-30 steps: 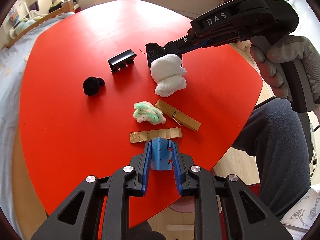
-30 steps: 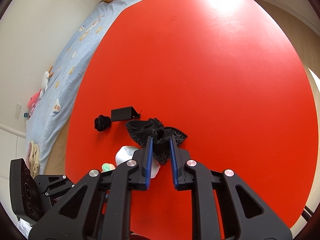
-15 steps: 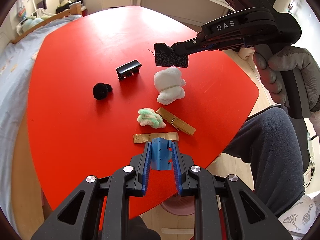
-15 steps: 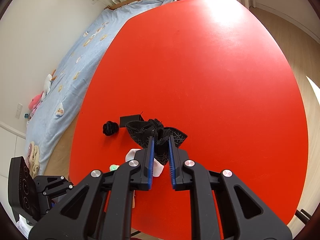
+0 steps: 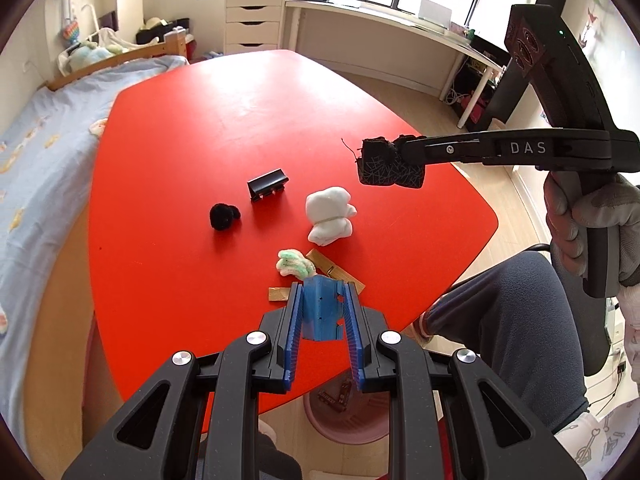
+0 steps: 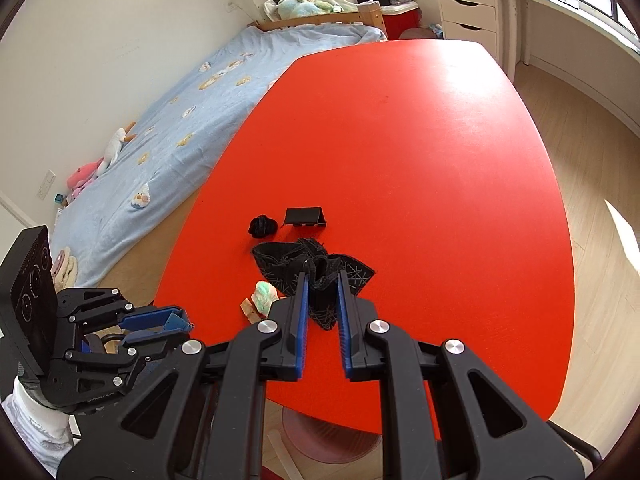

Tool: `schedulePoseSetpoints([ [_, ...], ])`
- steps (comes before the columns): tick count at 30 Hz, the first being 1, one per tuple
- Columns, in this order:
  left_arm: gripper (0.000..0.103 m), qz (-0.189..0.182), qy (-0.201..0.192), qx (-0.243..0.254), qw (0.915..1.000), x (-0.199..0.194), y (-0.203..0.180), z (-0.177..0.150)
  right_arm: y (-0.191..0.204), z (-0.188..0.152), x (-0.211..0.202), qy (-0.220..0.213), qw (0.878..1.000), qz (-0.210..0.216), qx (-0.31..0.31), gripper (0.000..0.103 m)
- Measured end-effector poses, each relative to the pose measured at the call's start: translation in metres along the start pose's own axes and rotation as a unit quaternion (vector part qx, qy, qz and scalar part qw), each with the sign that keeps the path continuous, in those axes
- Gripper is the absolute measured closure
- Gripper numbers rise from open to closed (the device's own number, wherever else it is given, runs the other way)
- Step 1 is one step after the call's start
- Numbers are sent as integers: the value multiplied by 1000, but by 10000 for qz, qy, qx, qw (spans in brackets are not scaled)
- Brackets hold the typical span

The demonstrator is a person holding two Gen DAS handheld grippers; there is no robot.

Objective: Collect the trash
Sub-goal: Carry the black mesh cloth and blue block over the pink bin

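Over on the left we've got the black pom-pom (image 5: pixel 223 217) and the black clip (image 5: pixel 267 183) sitting apart on the red desk (image 5: pixel 192 128). Our left hand-held gripper (image 5: pixel 323 312) is clamped on a blue plastic scrap (image 5: pixel 322 311) above the desk's near edge, right over a wooden clothespin (image 5: pixel 335 272) and a green-white fluffy wad (image 5: pixel 294 264). The white crumpled tissue (image 5: pixel 329 216) lies mid-desk. Further right, our right hand-held gripper (image 5: pixel 394 156) pinches a black patterned cloth (image 5: pixel 390 166) in the air, clear of the desk. Below the edge sits a pink bin (image 5: pixel 352 412), contents too blurry to name.
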State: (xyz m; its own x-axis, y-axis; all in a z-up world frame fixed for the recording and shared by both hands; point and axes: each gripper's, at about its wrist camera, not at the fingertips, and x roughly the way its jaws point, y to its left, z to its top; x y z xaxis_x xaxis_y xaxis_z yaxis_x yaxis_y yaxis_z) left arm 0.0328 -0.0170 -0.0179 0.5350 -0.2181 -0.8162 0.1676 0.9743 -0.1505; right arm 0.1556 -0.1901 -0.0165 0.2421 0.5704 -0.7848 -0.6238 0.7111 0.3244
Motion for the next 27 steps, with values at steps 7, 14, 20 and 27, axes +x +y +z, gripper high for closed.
schedulePoseSetpoints([
  [7,82,-5,-231,-67,9997,-21,-10,-9,14,-30,-33,-181,9996,3,-207,90],
  [14,82,-53,-343,-87,9994,-33,-22,-20,27,-59,-59,-314,9988,13,-388,90],
  [20,82,-91,-378,-94,9992,-40,-31,-33,39,-88,-71,-258,9982,-5,-535,90],
  [27,82,-200,-372,-153,9990,-49,-40,-47,44,-119,-81,-126,9983,18,-576,90],
])
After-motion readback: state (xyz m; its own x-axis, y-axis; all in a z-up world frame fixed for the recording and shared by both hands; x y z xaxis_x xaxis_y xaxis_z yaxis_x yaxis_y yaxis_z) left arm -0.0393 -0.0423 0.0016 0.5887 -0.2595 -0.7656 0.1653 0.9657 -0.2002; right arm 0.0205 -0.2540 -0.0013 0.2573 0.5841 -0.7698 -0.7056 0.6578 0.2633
